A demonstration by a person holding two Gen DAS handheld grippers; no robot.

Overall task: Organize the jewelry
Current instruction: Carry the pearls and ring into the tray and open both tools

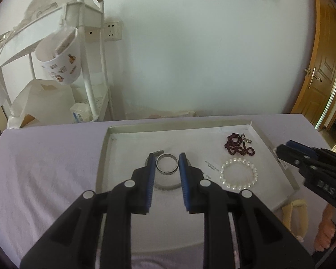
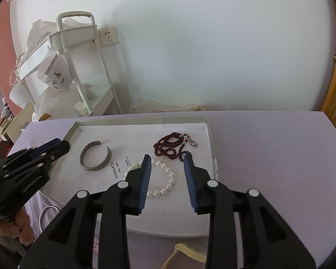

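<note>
A shallow white box tray (image 1: 104,152) (image 2: 209,134) lies on the lilac table. In it are a silver cuff bangle (image 2: 95,155), a white pearl bracelet (image 1: 238,174) (image 2: 165,179) and a dark red bead necklace (image 1: 238,144) (image 2: 171,145). In the left wrist view a silver ring-shaped piece (image 1: 167,163) sits between the open jaws of my left gripper (image 1: 167,160), untouched by the pads. My left gripper also shows in the right wrist view (image 2: 63,145). My right gripper (image 2: 167,160) is open above the pearl bracelet and holds nothing; it also shows at the tray's right edge in the left wrist view (image 1: 280,151).
A white trolley shelf (image 1: 87,51) (image 2: 78,51) with a patterned cup stands behind the table at the left. A wooden door (image 1: 320,71) is at the right. A cream comb-like object (image 2: 186,253) and a thin silver hoop (image 2: 48,217) lie near the table's front.
</note>
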